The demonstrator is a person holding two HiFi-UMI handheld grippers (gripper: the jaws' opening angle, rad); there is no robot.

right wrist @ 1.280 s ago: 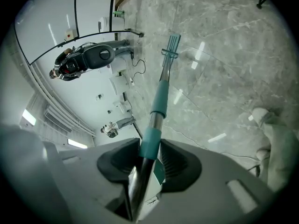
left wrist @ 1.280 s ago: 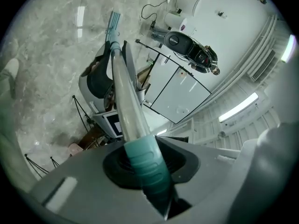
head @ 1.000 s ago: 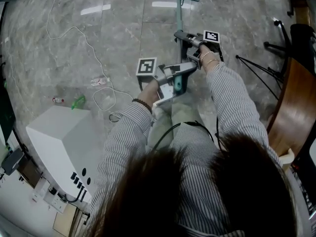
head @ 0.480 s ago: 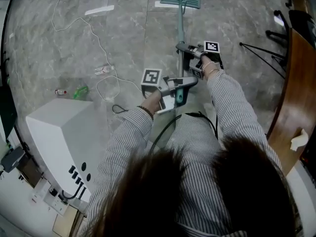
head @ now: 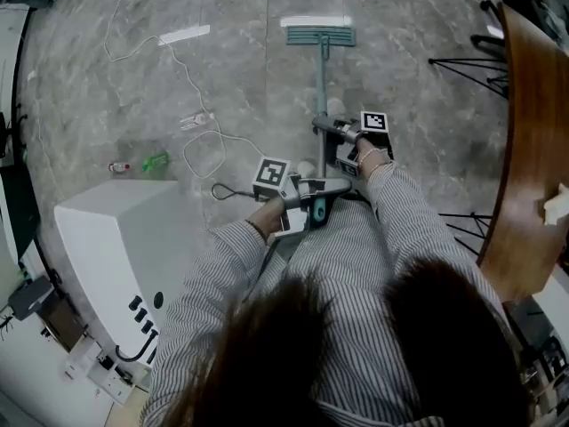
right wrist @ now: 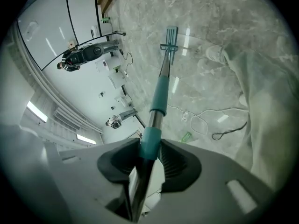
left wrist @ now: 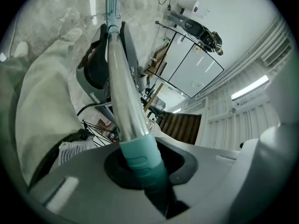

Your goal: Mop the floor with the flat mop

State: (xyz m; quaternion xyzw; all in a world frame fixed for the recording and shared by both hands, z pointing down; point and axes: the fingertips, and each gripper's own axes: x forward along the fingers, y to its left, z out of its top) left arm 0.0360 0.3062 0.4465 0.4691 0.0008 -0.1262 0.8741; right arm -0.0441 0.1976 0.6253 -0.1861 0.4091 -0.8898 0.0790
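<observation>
While the teal flat mop [head: 320, 78] rested on the grey marble floor [head: 418, 87], the right hand-held gripper [head: 325, 128] clamped its pole and the left hand-held gripper [head: 318, 191] was closing on its teal end.

**No readable text in any view**

No letters, numbers, brand names or signs can be made out. The left marker cube [head: 271, 172] and the right marker cube [head: 374, 122] each show a black-and-white square pattern on top (a coded marker, no characters). The white cabinet [head: 116, 229] at lower left has small black marks on its side, too small to read. A small bottle [head: 117, 166] on the floor has a red band; any print on it is illegible.
</observation>
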